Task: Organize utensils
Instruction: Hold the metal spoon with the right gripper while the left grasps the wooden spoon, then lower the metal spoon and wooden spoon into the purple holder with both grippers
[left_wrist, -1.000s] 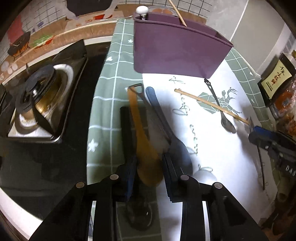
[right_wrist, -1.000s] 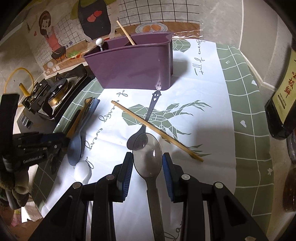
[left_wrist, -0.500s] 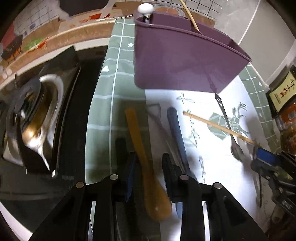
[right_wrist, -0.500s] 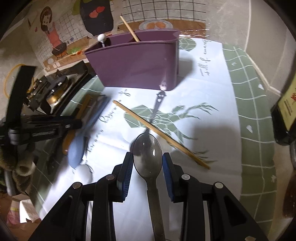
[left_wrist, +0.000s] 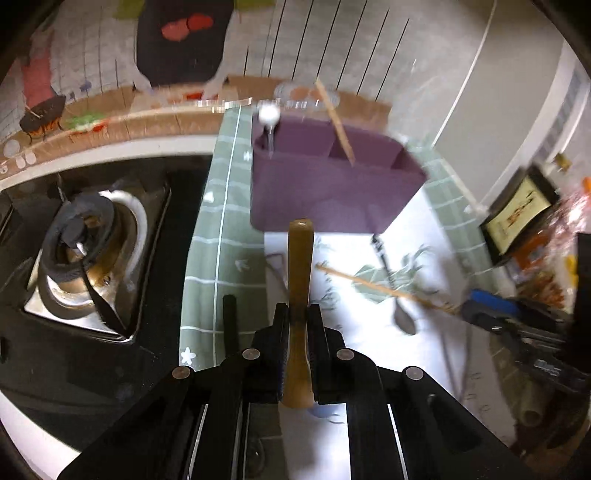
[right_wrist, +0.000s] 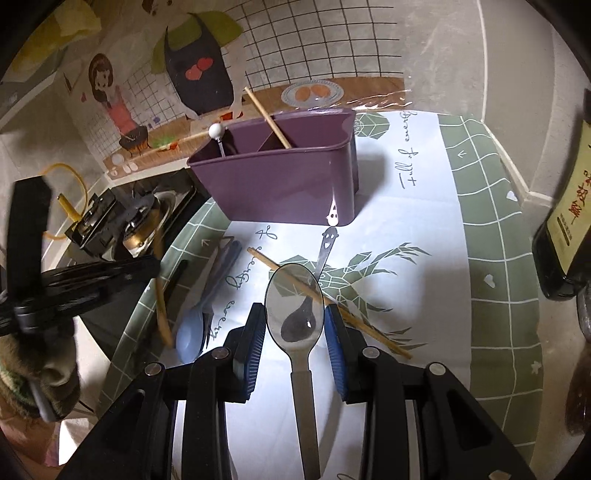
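My left gripper (left_wrist: 297, 325) is shut on an amber plastic spoon (left_wrist: 300, 280), lifted off the mat with its handle pointing at the purple utensil holder (left_wrist: 332, 192). My right gripper (right_wrist: 294, 321) is shut on a clear spoon (right_wrist: 295, 306) by its bowl, held above the mat. The holder (right_wrist: 280, 184) has a white-knobbed utensil (right_wrist: 216, 131) and one chopstick (right_wrist: 267, 118) standing in it. On the mat lie a loose chopstick (right_wrist: 369, 332), a small metal spoon (right_wrist: 325, 247) and a blue spoon (right_wrist: 192, 332).
A gas stove (left_wrist: 81, 254) sits left of the green checked mat (left_wrist: 221, 258). A dark bottle with a yellow label (right_wrist: 569, 229) stands at the right edge. The wall with a cartoon sticker is behind the holder.
My left gripper has closed on the amber spoon and lifted it off the mat, tilting up toward the holder. My right gripper has risen a little, still holding the clear spoon.
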